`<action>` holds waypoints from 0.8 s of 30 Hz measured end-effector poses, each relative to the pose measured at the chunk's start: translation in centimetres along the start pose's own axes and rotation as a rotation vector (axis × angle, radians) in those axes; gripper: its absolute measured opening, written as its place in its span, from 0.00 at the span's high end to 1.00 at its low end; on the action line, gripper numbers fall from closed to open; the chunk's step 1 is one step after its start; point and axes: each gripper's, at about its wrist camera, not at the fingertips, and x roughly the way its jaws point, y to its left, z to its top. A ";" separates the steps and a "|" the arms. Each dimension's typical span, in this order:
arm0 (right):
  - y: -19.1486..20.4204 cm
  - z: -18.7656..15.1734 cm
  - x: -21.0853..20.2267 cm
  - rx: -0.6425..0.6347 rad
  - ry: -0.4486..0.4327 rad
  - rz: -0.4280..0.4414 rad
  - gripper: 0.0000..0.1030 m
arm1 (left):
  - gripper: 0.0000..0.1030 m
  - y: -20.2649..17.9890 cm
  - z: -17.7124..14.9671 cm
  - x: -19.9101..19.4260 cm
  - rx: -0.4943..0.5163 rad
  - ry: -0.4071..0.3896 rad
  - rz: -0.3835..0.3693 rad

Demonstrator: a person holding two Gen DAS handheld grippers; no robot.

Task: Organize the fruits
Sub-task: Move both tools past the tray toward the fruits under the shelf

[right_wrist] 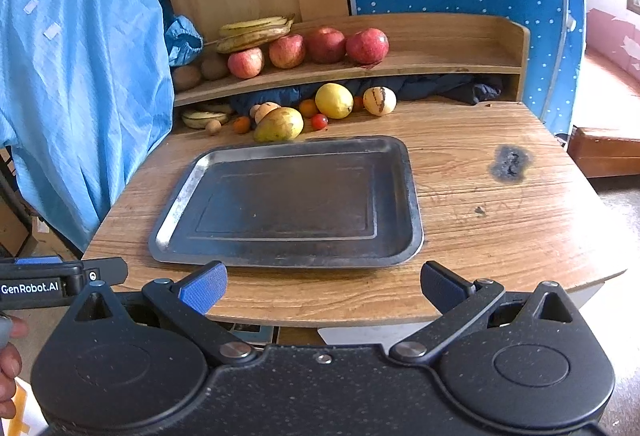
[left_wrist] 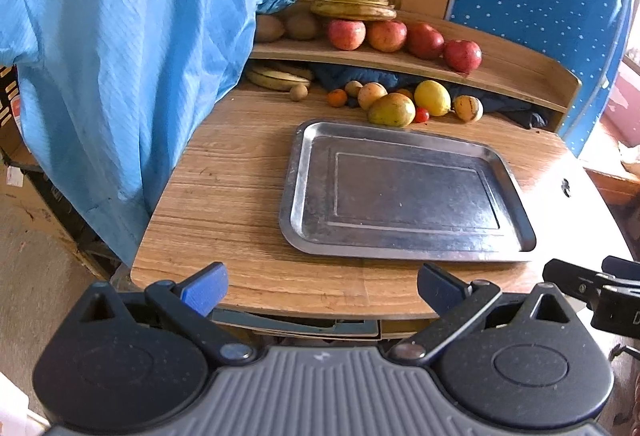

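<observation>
In the left wrist view, the left tongs (left_wrist: 322,290) hang spread wide and empty over the near edge of the wooden counter (left_wrist: 224,195). A bare metal tray (left_wrist: 404,191) lies flat on the counter toward 1 o'clock. Beyond the tray, at 12 o'clock, loose fruit sits on the counter: a mango (left_wrist: 391,110), a lemon (left_wrist: 432,97), a cherry tomato (left_wrist: 421,115) touching the mango, and a striped melon (left_wrist: 468,108). Above them a shelf (left_wrist: 520,75) carries four red apples (left_wrist: 404,37) in a row, with bananas (left_wrist: 352,4) stacked behind at 11 o'clock. A blue garment (left_wrist: 120,55) hangs at 10 o'clock. In the right wrist view, the right tongs (right_wrist: 324,288) are likewise spread apart, gripping nothing, at the counter's (right_wrist: 500,228) front edge. The tray (right_wrist: 292,203) lies straight ahead at 12 o'clock, with the mango (right_wrist: 279,124) just past its far rim, the lemon (right_wrist: 334,100) and striped melon (right_wrist: 379,100) farther back. The apples (right_wrist: 308,49) line the shelf (right_wrist: 452,39) above. A dark burn mark (right_wrist: 510,161) scars the counter at 2 o'clock. The left tongs' body (right_wrist: 60,282) shows at 9 o'clock.
</observation>
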 end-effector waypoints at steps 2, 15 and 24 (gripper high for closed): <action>-0.4 0.3 0.5 0.000 0.020 0.017 0.00 | 0.01 -0.3 0.3 0.3 -0.002 -0.001 0.012; -2.6 4.1 4.6 -0.087 0.035 0.120 0.00 | 0.01 -3.6 3.2 2.6 -0.029 -0.006 0.113; -4.4 6.7 7.2 -0.159 0.018 0.181 0.00 | 0.01 -5.2 5.5 4.5 -0.096 -0.006 0.168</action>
